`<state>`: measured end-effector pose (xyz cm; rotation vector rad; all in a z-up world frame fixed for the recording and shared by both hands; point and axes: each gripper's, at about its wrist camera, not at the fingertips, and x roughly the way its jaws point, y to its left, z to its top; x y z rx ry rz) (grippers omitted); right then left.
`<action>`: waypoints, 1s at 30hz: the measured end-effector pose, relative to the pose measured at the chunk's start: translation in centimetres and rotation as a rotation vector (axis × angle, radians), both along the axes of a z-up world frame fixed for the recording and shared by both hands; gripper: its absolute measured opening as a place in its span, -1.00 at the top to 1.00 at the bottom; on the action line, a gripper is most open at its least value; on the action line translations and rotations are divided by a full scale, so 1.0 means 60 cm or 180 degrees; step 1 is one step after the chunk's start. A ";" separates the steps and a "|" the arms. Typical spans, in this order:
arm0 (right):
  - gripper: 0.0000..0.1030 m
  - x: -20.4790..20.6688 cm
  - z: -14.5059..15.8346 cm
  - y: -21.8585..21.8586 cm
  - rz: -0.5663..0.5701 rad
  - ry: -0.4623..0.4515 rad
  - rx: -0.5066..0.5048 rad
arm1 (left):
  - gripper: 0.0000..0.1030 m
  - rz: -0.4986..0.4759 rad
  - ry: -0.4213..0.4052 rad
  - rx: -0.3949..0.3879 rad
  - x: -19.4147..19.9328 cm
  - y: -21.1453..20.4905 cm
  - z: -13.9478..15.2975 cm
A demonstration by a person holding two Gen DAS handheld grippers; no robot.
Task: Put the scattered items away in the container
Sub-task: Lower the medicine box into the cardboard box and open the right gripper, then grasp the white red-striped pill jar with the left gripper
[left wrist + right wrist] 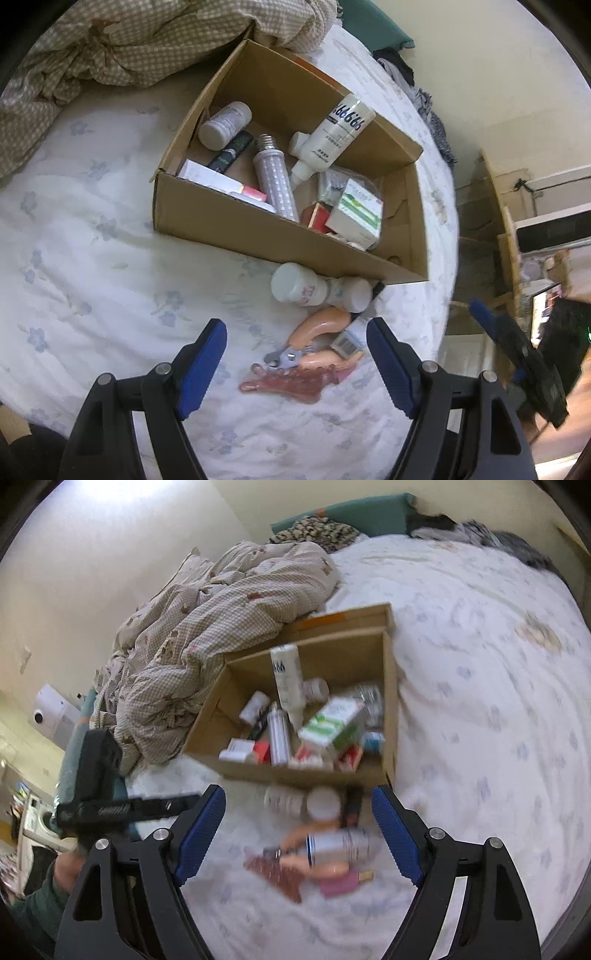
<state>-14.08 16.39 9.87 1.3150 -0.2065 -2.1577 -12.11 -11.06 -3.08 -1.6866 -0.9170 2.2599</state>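
Between the spread left claw fingers, pink nail clippers (right claw likewise wide, empty).

Left claw: jaws spread wide, nothing gripped. Right claw: likewise spread, empty. A hand grips the left handle.

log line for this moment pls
left gripper: open, empty | right gripper: open, empty | cardboard box: part filled | white bottles, nail clippers: outside box

both wrist views look down, close, sharing the cardboard box on the bed
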 end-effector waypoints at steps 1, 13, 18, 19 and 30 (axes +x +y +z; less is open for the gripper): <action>-0.64 0.010 -0.005 0.011 -0.0033 -0.0044 -0.0024 | -0.52 -0.0012 -0.0006 -0.0072 -0.001 0.003 0.000; -0.64 0.048 -0.022 0.053 -0.0287 0.0049 0.0053 | -0.52 -0.0949 0.0125 -0.1553 -0.018 0.139 -0.027; -0.64 0.045 0.010 0.055 -0.0282 0.0250 0.0069 | -0.52 -0.1254 0.0278 -0.2078 -0.036 0.201 -0.048; -0.64 0.044 0.015 0.055 -0.0277 0.0264 0.0066 | -0.52 -0.1241 0.0280 -0.2091 -0.042 0.206 -0.051; -0.64 0.035 0.037 0.076 -0.0308 0.0190 -0.0147 | -0.08 -0.1183 0.0019 -0.2351 -0.097 0.220 -0.111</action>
